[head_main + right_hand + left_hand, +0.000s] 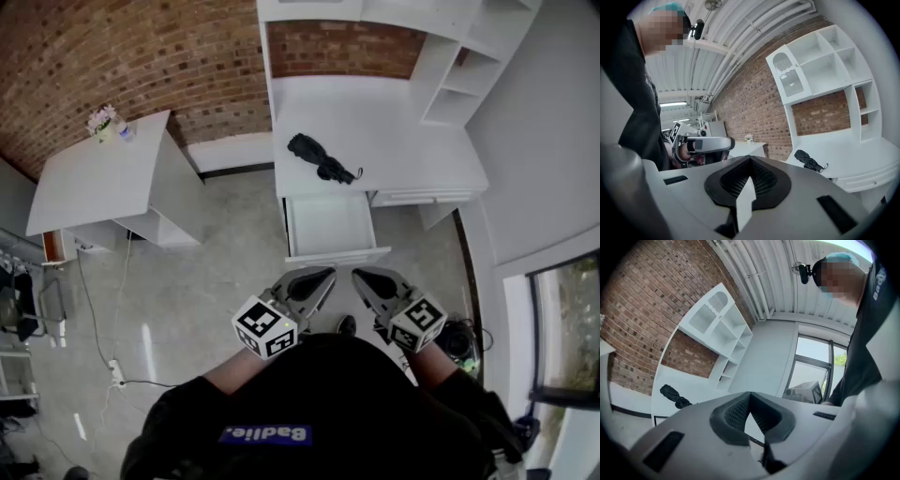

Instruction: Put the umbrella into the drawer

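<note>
On the desk (403,122) at upper centre, just above the open drawer (328,223), lies the folded black umbrella (319,159), likely light, with soft, slippery fabric over a stiff core, best pinched across its thick middle, while the left gripper (750,393) and right gripper (750,158), at lower centre, are closed on nothing.

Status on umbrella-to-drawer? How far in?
Done: the drawer stands pulled open and looks empty. In hand: nothing; the left gripper and right gripper are both shut and empty, short of the desk. Left: the folded black umbrella lies on the desk top behind the drawer; grasping it and placing it inside remain.
</note>
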### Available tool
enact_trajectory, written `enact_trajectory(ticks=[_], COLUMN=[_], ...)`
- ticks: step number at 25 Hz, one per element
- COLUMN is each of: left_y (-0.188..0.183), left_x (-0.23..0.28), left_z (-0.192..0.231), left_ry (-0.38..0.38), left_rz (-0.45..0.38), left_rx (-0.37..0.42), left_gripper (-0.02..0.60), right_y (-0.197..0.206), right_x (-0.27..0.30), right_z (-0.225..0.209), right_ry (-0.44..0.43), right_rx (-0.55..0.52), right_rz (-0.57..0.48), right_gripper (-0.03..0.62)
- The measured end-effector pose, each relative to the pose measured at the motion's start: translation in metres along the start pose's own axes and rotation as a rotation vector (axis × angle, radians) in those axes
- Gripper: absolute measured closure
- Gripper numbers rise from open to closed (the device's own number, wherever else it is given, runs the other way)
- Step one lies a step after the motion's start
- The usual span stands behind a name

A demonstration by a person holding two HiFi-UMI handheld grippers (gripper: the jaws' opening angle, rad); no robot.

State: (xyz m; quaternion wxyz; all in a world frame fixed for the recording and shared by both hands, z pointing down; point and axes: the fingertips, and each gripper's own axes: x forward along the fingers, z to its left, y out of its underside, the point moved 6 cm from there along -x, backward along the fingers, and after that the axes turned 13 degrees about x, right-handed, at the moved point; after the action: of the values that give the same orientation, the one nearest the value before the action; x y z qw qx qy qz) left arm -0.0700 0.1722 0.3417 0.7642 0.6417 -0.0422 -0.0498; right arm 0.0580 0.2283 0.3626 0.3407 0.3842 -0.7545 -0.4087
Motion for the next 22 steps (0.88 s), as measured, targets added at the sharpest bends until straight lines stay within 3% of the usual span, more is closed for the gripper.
enact_trajectory(ticks=[22], left_y=[-0.003], left_x=[-0.029], left_z=[0.017], left_ry=[0.035], left_rz=[-0.015], left_rx=[0.005], left_gripper=[0.58], right_y=[-0.002], right_x=[0.028], right_z=[0.014], right_ry=[0.015], right_rx=[0.023], right_rz=[-0.014], right_gripper=[0.563])
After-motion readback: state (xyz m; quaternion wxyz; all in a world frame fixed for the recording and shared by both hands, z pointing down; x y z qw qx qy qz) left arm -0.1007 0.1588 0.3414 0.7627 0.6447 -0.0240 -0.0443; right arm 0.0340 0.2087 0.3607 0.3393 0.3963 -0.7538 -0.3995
